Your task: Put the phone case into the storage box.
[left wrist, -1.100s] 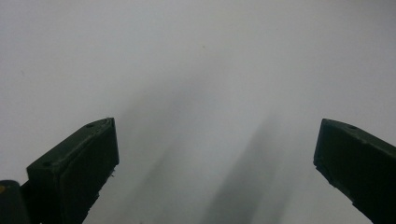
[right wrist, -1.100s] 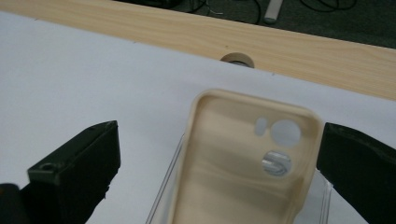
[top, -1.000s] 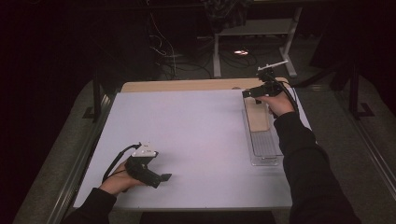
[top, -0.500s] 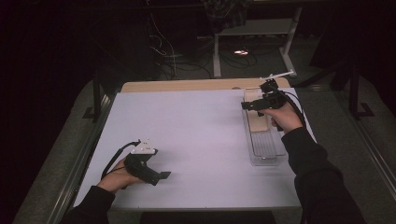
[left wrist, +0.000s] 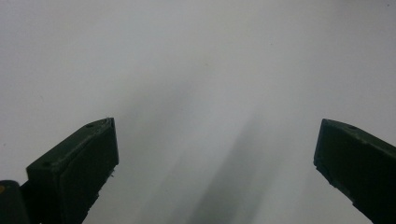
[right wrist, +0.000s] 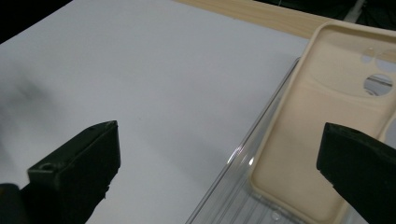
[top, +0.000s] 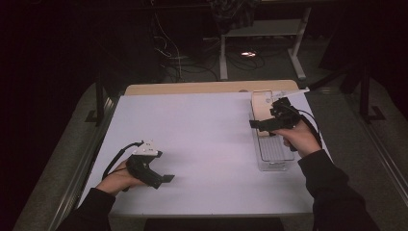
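Since a second ago your right claw (top: 261, 124) has pulled back from the far right corner toward you along the right edge; it now hangs over the clear tray's (top: 273, 161) far half. Your left claw (top: 166, 178) hasn't shifted.

High view: the tray lies lengthwise along the counter's (top: 207, 144) right edge. A beige phone case (top: 262, 101) sits in the tray's far end, toward the far right corner. Your right hand (top: 297, 137) holds the claw pointing toward the left edge, above the tray, just near-side of the case. Your left hand (top: 118, 177) rests near the near left corner, claw low over the counter, pointing toward the right edge.

Left gripper view: jaws spread wide, nothing between them, bare white counter (left wrist: 196, 70) beneath.

Right gripper view: jaws spread wide, holding nothing. Phone case (right wrist: 303, 140) lies open side up in the tray (right wrist: 233, 196), camera cutouts at the far end. Between the jaws are the tray's left wall and the case's left side. Cannot tell whether the right jaw touches the case.
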Motion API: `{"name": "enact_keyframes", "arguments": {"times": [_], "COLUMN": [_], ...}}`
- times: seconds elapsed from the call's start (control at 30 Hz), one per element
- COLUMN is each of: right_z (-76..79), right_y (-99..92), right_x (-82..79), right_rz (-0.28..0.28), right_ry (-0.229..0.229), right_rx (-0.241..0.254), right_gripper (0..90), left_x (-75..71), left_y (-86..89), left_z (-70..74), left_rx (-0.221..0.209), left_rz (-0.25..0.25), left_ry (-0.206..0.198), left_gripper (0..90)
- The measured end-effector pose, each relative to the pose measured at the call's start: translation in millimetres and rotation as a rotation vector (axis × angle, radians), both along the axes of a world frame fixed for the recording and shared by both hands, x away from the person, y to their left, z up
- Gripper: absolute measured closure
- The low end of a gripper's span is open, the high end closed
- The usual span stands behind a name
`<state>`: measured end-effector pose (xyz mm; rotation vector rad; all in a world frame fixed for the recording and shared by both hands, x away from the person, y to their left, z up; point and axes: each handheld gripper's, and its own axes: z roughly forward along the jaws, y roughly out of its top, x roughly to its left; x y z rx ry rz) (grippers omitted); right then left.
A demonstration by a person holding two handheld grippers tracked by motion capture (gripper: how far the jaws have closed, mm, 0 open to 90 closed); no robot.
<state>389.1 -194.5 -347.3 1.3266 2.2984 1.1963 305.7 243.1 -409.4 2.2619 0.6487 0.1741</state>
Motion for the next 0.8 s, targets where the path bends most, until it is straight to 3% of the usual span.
{"name": "enact_keyframes", "arguments": {"times": [0.53, 0.8], "right_z": [-15.4, -28.2], "right_y": [-0.2, -4.8], "right_x": [-49.2, -64.5], "right_rz": [0.106, 0.148], "right_ry": [-0.032, -0.033], "right_rx": [0.006, 0.008], "right_gripper": [0.0, 0.0], "left_x": [4.6, 5.0], "left_y": [6.2, 9.3], "left_z": [14.6, 18.5], "left_rx": [-0.004, -0.021], "left_rz": [0.004, 0.007], "left_ry": [-0.031, -0.035], "left_gripper": [0.0, 0.0]}}
